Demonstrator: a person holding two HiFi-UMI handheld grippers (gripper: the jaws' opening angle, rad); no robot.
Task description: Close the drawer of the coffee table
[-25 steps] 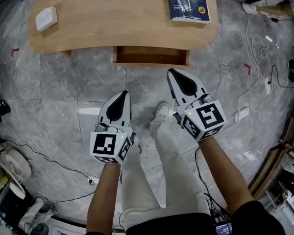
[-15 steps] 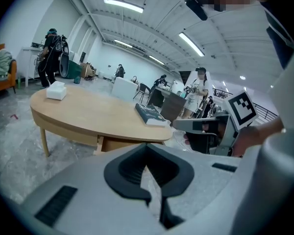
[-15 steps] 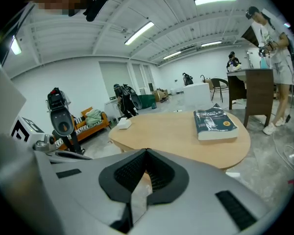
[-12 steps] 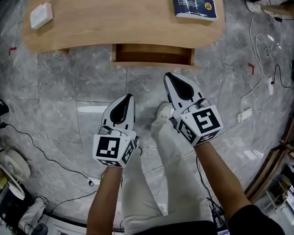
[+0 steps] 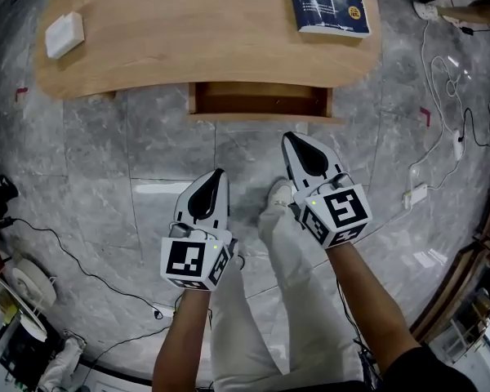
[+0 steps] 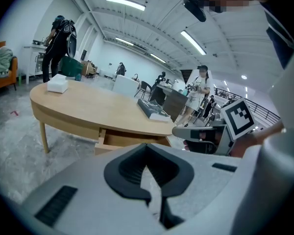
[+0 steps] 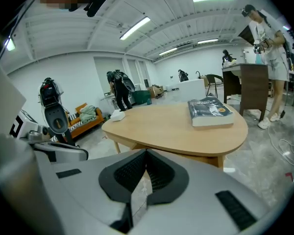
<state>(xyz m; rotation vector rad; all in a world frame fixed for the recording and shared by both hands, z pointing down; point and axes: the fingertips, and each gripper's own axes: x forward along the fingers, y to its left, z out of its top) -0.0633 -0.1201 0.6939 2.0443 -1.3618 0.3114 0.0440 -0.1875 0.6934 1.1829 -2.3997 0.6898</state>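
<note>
The brown wooden drawer [image 5: 260, 102] juts open from the oval light-wood coffee table [image 5: 188, 31] at upper centre. Mid-frame below, the white left gripper [image 5: 219, 172] and white right gripper [image 5: 288, 137] hover, jaws together, empty.

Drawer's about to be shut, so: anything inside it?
The visible strip of the drawer shows only bare wood, no contents. Its back part is hidden under the coffee table top.
</note>
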